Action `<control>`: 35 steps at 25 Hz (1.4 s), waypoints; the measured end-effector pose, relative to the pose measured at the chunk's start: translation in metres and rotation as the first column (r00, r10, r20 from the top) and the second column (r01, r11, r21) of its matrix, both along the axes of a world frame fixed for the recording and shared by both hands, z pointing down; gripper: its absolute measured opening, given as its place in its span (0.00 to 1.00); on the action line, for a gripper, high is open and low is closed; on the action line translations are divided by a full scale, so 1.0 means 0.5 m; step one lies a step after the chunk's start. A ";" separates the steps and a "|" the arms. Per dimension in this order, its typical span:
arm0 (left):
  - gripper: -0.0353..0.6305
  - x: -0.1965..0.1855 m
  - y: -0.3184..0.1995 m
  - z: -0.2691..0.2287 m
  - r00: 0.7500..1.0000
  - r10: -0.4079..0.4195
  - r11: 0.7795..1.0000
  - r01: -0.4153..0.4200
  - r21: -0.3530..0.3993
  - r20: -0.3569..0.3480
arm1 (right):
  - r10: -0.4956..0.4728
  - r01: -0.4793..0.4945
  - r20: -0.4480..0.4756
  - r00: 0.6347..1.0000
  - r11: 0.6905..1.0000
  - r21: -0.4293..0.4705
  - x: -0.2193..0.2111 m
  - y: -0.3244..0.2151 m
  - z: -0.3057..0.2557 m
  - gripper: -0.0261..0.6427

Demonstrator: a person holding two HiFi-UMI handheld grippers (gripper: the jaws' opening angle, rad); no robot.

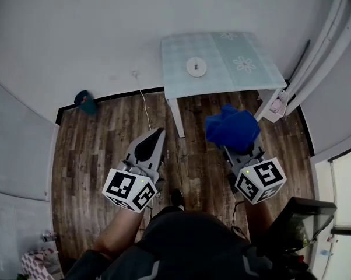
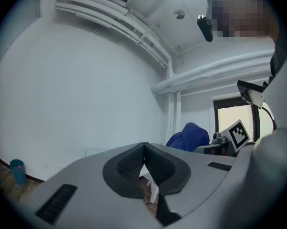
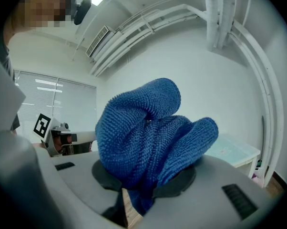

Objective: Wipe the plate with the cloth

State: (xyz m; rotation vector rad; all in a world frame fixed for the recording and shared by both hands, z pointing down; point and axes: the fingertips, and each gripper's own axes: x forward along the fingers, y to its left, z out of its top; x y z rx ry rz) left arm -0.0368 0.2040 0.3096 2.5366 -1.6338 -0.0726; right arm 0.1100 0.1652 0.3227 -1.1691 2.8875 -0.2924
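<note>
Head view: one small table (image 1: 181, 80) stands far off by the wall, and one white plate (image 1: 196, 66) sits on it. The left gripper (image 1: 154, 137) and the right gripper (image 1: 239, 150) are near, over the wood floor. One blue cloth (image 1: 232, 127) hides the right gripper's tips. A teal thing (image 1: 86, 102) lies far left by the wall, too small to make out.

Left gripper view: its two jaws are pressed together with nothing between them. The cloth (image 2: 190, 136) shows on the right.

Right gripper view: its jaws pinch the bunched cloth (image 3: 148, 137), which blocks the middle. The table's corner (image 3: 234, 149) peeks out on the right.
</note>
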 end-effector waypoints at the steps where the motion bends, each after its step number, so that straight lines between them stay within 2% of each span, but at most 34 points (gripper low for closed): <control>1: 0.07 -0.011 -0.012 -0.002 1.000 0.003 1.000 -0.003 0.002 -0.003 | 0.006 -0.006 -0.002 1.000 1.000 0.000 -0.009 -0.014 -0.001 0.22; 10: 0.07 -0.106 -0.115 0.024 0.998 0.031 0.999 -0.032 -0.027 -0.047 | 0.034 -0.034 -0.030 0.999 0.999 -0.006 -0.106 -0.114 0.001 0.22; 15: 0.07 -0.152 -0.152 0.035 0.993 0.072 0.997 -0.073 -0.007 -0.093 | 0.055 -0.056 -0.057 0.997 0.998 -0.022 -0.159 -0.155 0.019 0.22; 20: 0.07 -0.187 -0.215 0.044 0.994 0.051 0.998 -0.055 -0.040 -0.098 | 0.056 -0.058 -0.071 0.996 0.998 -0.033 -0.185 -0.207 0.014 0.22; 29: 0.07 -0.174 -0.389 0.063 0.997 -0.001 0.997 -0.005 -0.075 -0.082 | 0.016 -0.018 -0.047 0.999 0.999 -0.041 -0.171 -0.387 0.025 0.22; 35: 0.07 -0.130 -0.528 0.066 0.999 -0.043 0.994 0.041 -0.105 -0.023 | -0.018 0.016 -0.045 0.999 0.999 -0.048 -0.132 -0.513 0.015 0.22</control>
